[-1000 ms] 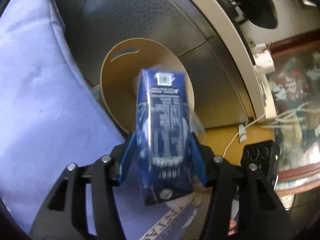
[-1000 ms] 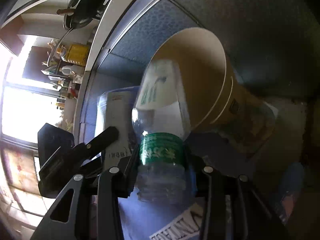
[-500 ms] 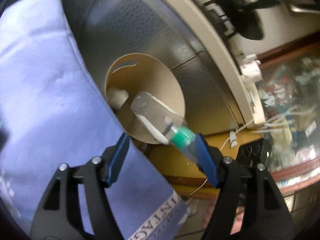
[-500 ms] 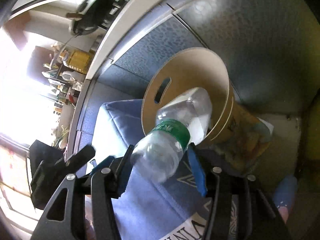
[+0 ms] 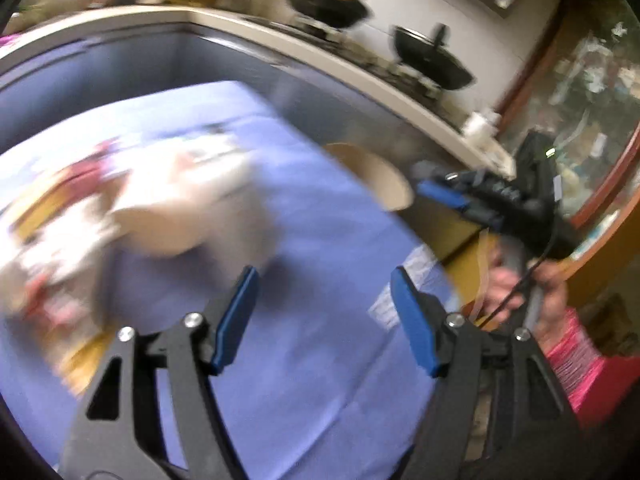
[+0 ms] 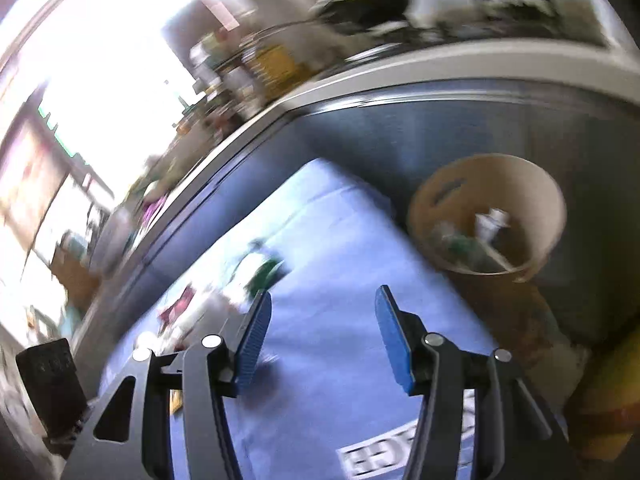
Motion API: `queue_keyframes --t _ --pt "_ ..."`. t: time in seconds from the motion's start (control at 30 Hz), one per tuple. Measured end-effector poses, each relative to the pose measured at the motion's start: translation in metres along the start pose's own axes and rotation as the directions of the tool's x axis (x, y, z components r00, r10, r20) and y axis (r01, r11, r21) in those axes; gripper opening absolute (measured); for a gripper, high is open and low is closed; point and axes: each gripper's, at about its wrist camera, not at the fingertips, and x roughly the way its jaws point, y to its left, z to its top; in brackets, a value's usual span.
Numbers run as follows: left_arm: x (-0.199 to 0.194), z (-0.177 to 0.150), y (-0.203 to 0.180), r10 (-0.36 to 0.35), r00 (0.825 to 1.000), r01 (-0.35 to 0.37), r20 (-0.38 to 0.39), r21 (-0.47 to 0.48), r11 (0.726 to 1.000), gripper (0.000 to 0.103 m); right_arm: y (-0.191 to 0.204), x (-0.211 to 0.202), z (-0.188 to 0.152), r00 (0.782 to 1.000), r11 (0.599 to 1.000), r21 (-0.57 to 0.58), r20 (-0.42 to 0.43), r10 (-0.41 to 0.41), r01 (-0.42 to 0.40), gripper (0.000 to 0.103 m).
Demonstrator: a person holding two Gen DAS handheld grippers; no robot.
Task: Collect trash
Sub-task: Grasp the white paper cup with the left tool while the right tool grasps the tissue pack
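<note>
Beside bin [image 6: 552, 216], apparently blurred litter [image 5: 132, 208]

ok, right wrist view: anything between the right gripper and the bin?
Only bare blue cloth between the right gripper and the bin, right wrist view. Blurred trash lies off to the left.

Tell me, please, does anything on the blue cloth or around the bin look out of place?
Yes: blurred litter is scattered across the blue cloth rather than in the bin, which holds trash. Both the left gripper and right gripper are open and empty.

Black left gripper [image 5: 324, 312] frame, blue pads [image 5: 236, 316], silver screws [image 5: 192, 319].
</note>
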Motion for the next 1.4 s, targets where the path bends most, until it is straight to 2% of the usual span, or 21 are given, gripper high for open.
queue_keyframes --t 0.13,0.23,0.33,0.37,0.5,0.57,0.67,0.73,0.8,0.83,0.97,1.17,1.2,1.23,1.27,1.33,1.4 --pt "-0.052 -0.037 0.049 0.130 0.991 -0.128 0.033 -0.078 0.989 0.066 0.062 0.023 -0.024 0.998 0.984 -0.176 -0.064 0.028 -0.039 0.053" --pt "-0.081 -0.054 0.082 0.230 0.971 -0.221 0.061 -0.134 0.966 0.066 0.100 0.046 -0.043 0.993 0.960 -0.277 -0.117 0.010 -0.042 0.053" --pt "-0.099 -0.057 0.116 0.270 0.961 -0.250 0.060 -0.231 0.940 0.066 0.126 0.067 -0.056 0.991 0.925 -0.381 -0.127 -0.042 -0.010 0.057" --pt "-0.102 -0.054 0.124 0.280 0.958 -0.256 0.058 -0.262 0.931 0.066 0.132 0.071 -0.059 0.991 0.915 -0.403 -0.127 -0.054 -0.002 0.061" --pt "-0.107 -0.041 0.178 0.248 0.967 -0.200 0.050 -0.453 0.869 0.074 0.136 0.086 -0.069 0.990 0.892 -0.448 -0.083 -0.110 0.062 0.074" --pt "-0.103 -0.035 0.203 0.212 0.976 -0.151 0.056 -0.528 0.836 0.078 0.135 0.093 -0.073 0.988 0.882 -0.466 -0.084 -0.127 0.073 0.077" --pt "-0.088 -0.023 0.233 0.147 0.987 -0.076 0.060 -0.639 0.766 0.080 0.136 0.104 -0.077 0.983 0.863 -0.497 -0.091 -0.159 0.093 0.080" --pt "-0.081 -0.018 0.243 0.139 0.988 -0.061 0.062 -0.678 0.733 0.082 0.132 0.109 -0.079 0.980 0.852 -0.514 -0.094 -0.174 0.102 0.081" --pt "-0.074 -0.015 0.246 0.152 0.987 -0.066 0.061 -0.700 0.711 0.084 0.128 0.113 -0.078 0.978 0.843 -0.525 -0.089 -0.190 0.116 0.082" --pt "-0.071 -0.014 0.247 0.150 0.987 -0.067 0.058 -0.702 0.709 0.085 0.125 0.118 -0.078 0.976 0.841 -0.528 -0.095 -0.196 0.118 0.082" --pt "-0.054 -0.017 0.252 0.122 0.992 -0.067 0.021 -0.736 0.674 0.085 0.119 0.133 -0.077 0.970 0.845 -0.526 -0.140 -0.197 0.096 0.082" --pt "-0.049 -0.016 0.246 0.156 0.987 -0.092 0.020 -0.731 0.676 0.083 0.114 0.144 -0.078 0.973 0.859 -0.509 -0.165 -0.161 0.056 0.082" --pt "-0.048 -0.015 0.246 0.171 0.985 -0.111 0.009 -0.729 0.675 0.072 0.114 0.145 -0.078 0.973 0.860 -0.508 -0.166 -0.157 0.052 0.081" --pt "-0.046 -0.016 0.247 0.171 0.985 -0.117 0.001 -0.728 0.676 0.063 0.113 0.146 -0.079 0.974 0.860 -0.507 -0.167 -0.151 0.046 0.079" --pt "-0.045 -0.016 0.248 0.149 0.989 -0.091 0.015 -0.731 0.676 0.061 0.112 0.147 -0.080 0.975 0.861 -0.508 -0.171 -0.144 0.038 0.061" --pt "-0.046 -0.018 0.247 0.156 0.988 -0.088 0.025 -0.731 0.677 0.058 0.113 0.145 -0.083 0.973 0.861 -0.509 -0.184 -0.136 0.025 0.059" --pt "-0.050 -0.020 0.242 0.173 0.985 -0.107 0.019 -0.714 0.692 0.058 0.114 0.138 -0.086 0.977 0.864 -0.504 -0.182 -0.114 0.007 0.057"
